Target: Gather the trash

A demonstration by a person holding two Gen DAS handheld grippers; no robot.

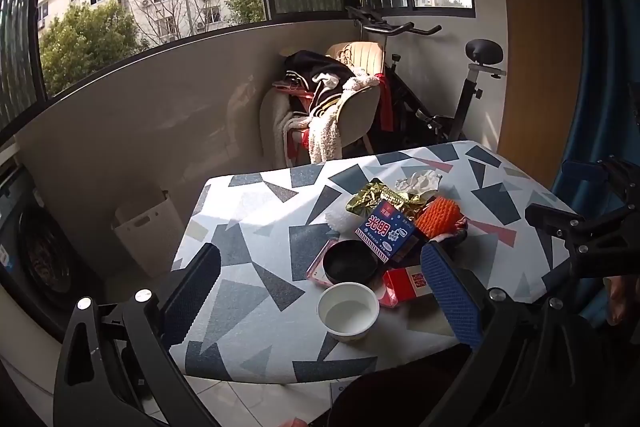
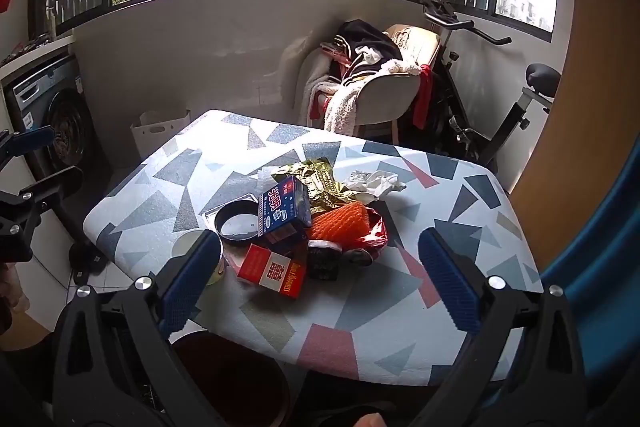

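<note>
Left gripper [image 1: 320, 291]: spread wide, holds nothing.
Right gripper [image 2: 320, 283]: spread wide, holds nothing.
Trash pile [image 2: 316, 219]: middle of counter [image 2: 460, 307].
Room: bare cloth near the counter's edges.

The tablecloth [image 2: 224, 147] looks like matt printed cloth; the wrapper [image 2: 320, 175] is crinkled gold foil — glossy; the blue carton [image 2: 284, 207] is printed card; the cup [image 1: 348, 311] is smooth white plastic; the orange net [image 2: 340, 225] is ribbed foam.
</note>
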